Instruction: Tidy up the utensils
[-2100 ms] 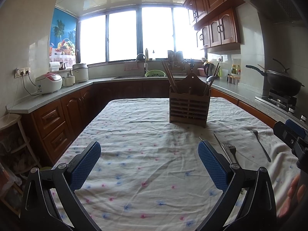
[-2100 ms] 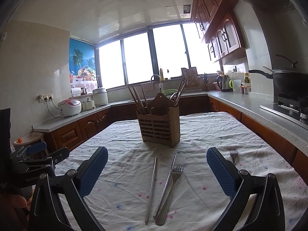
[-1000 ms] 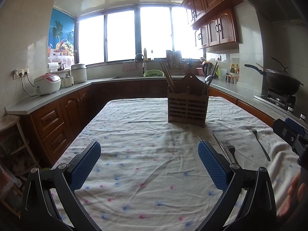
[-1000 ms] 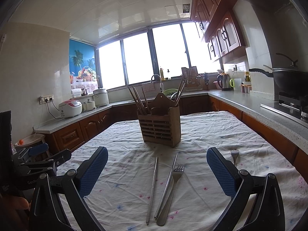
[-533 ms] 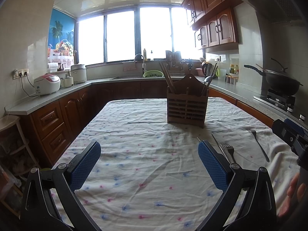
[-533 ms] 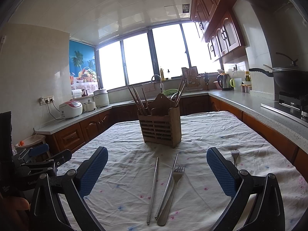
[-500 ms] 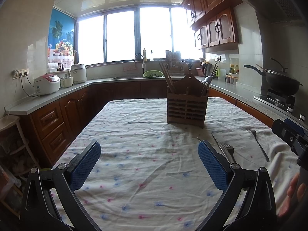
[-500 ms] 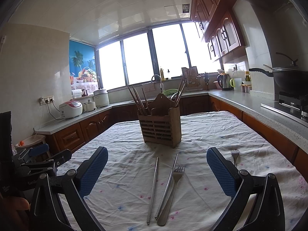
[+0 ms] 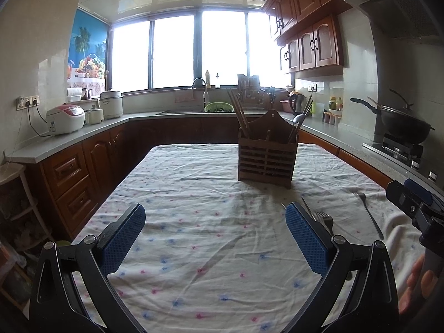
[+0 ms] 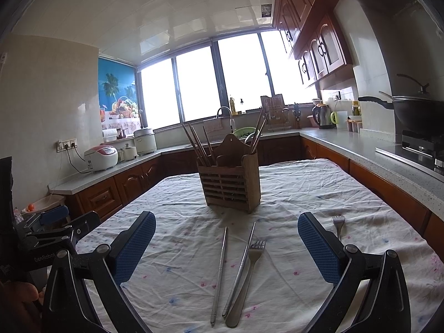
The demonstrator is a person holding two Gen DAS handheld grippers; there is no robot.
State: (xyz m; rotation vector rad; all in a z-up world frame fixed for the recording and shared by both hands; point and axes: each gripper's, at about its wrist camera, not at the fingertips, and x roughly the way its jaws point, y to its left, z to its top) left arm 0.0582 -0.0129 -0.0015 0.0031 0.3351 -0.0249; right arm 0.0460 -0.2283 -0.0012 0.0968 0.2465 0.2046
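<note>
A wooden utensil holder (image 10: 230,187) (image 9: 267,156) stands on the table with chopsticks and a spoon in it. In the right wrist view two metal chopsticks (image 10: 220,269) and a fork (image 10: 247,274) lie on the cloth between the open fingers of my right gripper (image 10: 226,233). A second fork (image 10: 338,223) (image 9: 369,213) lies further right, partly behind the right finger. My left gripper (image 9: 215,219) is open over bare cloth, left of the same fork (image 9: 323,219). Neither gripper holds anything.
The table wears a white cloth with small flowers (image 9: 211,194). Counters ring the room: rice cookers (image 9: 65,119) at left, a sink (image 9: 199,97) under the window, a wok on the stove (image 9: 402,123) at right. A hand (image 9: 416,283) holds the other gripper at the right edge.
Both views have drifted very slightly; the holder sits a little lower and more left in the left wrist view. Nothing on the table has moved and both grippers stay open.
</note>
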